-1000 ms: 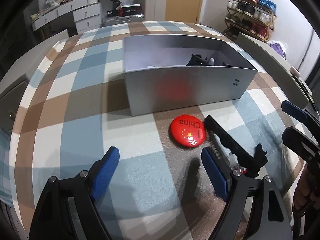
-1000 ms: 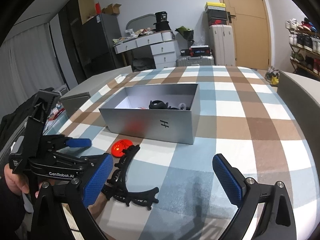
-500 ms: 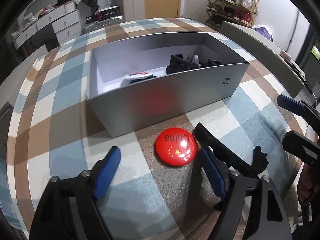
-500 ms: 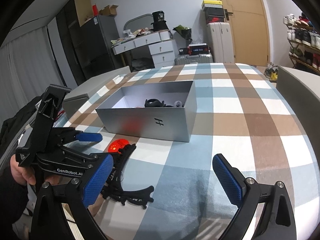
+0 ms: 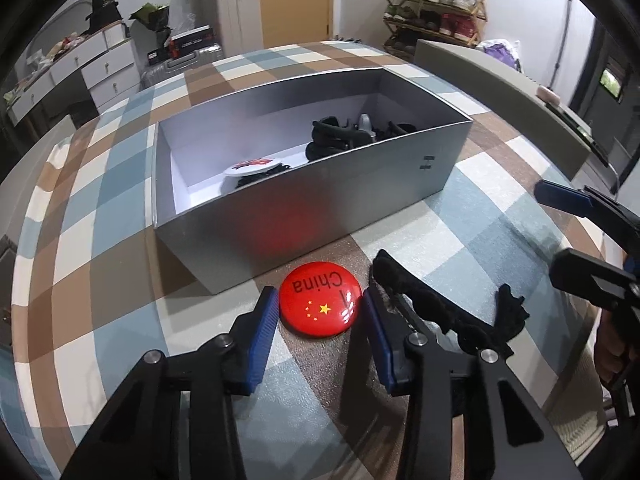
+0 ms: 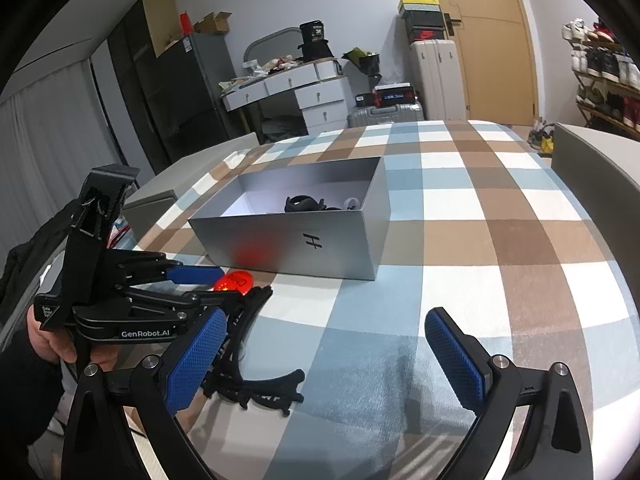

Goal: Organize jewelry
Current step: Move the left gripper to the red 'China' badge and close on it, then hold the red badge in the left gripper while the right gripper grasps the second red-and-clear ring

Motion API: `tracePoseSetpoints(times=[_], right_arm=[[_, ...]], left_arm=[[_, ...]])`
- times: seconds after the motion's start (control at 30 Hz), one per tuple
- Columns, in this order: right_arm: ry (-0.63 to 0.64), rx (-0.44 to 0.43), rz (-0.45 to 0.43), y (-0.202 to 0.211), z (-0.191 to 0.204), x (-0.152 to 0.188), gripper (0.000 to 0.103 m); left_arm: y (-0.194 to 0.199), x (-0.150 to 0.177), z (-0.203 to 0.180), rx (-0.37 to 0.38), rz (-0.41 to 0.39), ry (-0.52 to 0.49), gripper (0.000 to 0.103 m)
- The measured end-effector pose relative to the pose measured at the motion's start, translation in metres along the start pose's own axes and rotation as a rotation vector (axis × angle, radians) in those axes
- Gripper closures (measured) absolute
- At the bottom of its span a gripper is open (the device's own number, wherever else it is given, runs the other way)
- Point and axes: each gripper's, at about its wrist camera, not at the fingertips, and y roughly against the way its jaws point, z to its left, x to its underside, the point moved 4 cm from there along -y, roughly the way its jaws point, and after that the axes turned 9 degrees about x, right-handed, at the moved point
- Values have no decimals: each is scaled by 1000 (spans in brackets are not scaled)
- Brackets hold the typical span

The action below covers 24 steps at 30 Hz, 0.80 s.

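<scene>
The red badge (image 5: 320,304) lay flat on the checked cloth of the desk (image 5: 100,264), just in front of the long near wall of the silver box (image 5: 320,216). It was a round, glossy pin with a domed face, bearing the word "China" in black, a large yellow star with smaller ones beside it, and a white glare spot near its edge. Its red colour was mirrored as a soft glow on the box wall.

The left claw (image 5: 318,330) was lowered around the badge, its blue pads (image 5: 262,336) narrowed to either side of the disc; whether they touched its rim cannot be told. In front of the box and beside the badge lay a black, toothed hair claw clip (image 5: 440,312), partly under the claw's right finger.

Inside the box sat a white badge (image 5: 252,166) with red marking toward the middle, and a tangle of black hair accessories (image 5: 344,140) toward the end nearest the logo.

The right claw (image 6: 320,360) was spread wide and held nothing, hovering above the cloth in front of the box, well apart from it.
</scene>
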Motion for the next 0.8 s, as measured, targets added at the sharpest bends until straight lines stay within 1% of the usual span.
tracePoseSetpoints(times=[0.07, 0.3, 0.6, 0.67, 0.73, 0.8], right_arm=[[0, -1, -1, 0, 0, 0, 2], [12, -21, -17, 5, 3, -2, 2], [104, -132, -2, 13, 35, 6, 3], [127, -149, -2, 15, 44, 9, 5], [147, -180, 0, 15, 53, 11, 12], [162, -217, 6, 15, 64, 13, 15]], left_arm=[[3, 1, 4, 19, -16, 32, 66], [20, 3, 8, -8, -76, 72, 66], [39, 20, 17, -7, -123, 157, 66], [43, 26, 20, -8, -130, 175, 66], [46, 30, 22, -10, -137, 189, 66], [49, 34, 25, -9, -141, 203, 66]])
